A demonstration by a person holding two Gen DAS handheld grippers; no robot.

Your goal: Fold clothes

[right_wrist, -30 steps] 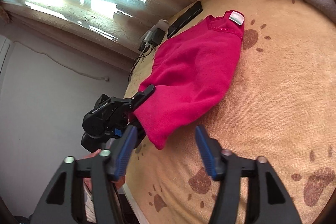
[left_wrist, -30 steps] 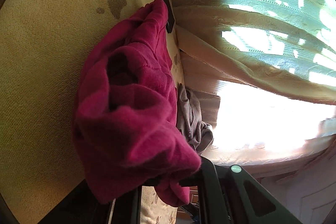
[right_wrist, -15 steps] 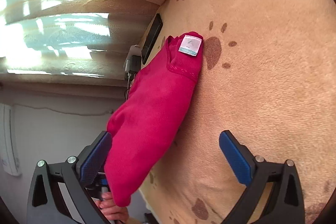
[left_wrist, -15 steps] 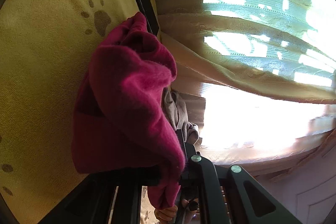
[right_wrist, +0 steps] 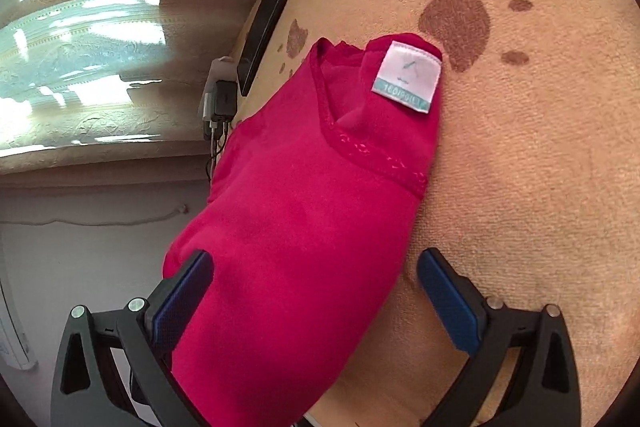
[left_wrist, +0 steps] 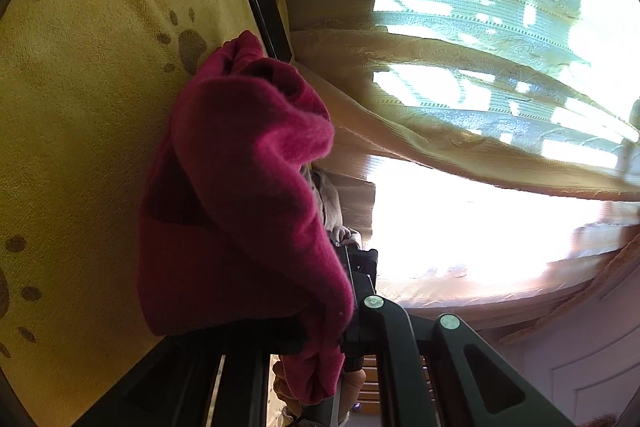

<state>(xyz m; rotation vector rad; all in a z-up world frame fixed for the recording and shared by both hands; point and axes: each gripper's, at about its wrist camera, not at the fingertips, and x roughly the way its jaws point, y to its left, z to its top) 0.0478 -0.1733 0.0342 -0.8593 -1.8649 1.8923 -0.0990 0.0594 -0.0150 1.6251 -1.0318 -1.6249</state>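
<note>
Open blanket (right_wrist: 540,167) right of red garment (right_wrist: 304,211): free passage. Left edge blocked: black phone (right_wrist: 262,37), charger block (right_wrist: 220,99), curtain (right_wrist: 100,47) close behind.

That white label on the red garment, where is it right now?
In the right wrist view the white label sits at the red garment's far end, by the neckline, beside a big brown paw print on the tan blanket.

1. You see a fuzzy, matt fleece garment (right_wrist: 304,211) with a smooth woven label (right_wrist: 406,77).
2. The blanket (right_wrist: 540,147) looks plush.
3. The phone (right_wrist: 262,37) looks glossy.
</note>
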